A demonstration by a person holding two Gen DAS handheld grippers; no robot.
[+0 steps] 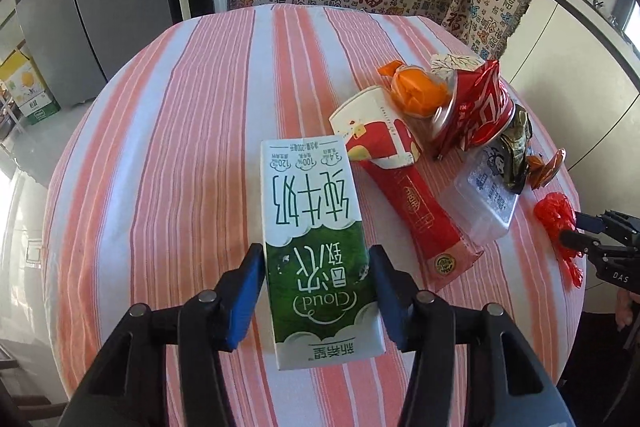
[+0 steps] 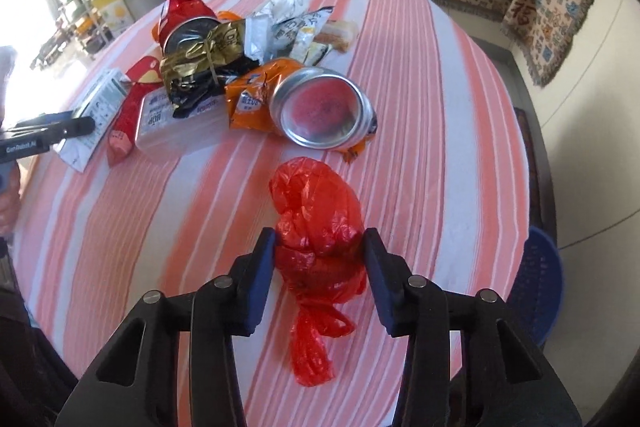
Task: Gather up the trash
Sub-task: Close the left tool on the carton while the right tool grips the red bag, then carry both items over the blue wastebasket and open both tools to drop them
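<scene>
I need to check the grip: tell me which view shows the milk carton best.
Left wrist view: the milk carton lies full-face between the left gripper pads, which press its sides. The right wrist view shows only its edge at far left, behind that gripper.

hidden: clear plastic box partly under wrappers | cut off: blue basket behind table edge; right gripper cropped at frame edge | unreadable: small print on milk carton

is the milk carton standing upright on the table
No, the milk carton lies flat on the striped tablecloth, printed face up, between the left gripper's fingers.
</scene>
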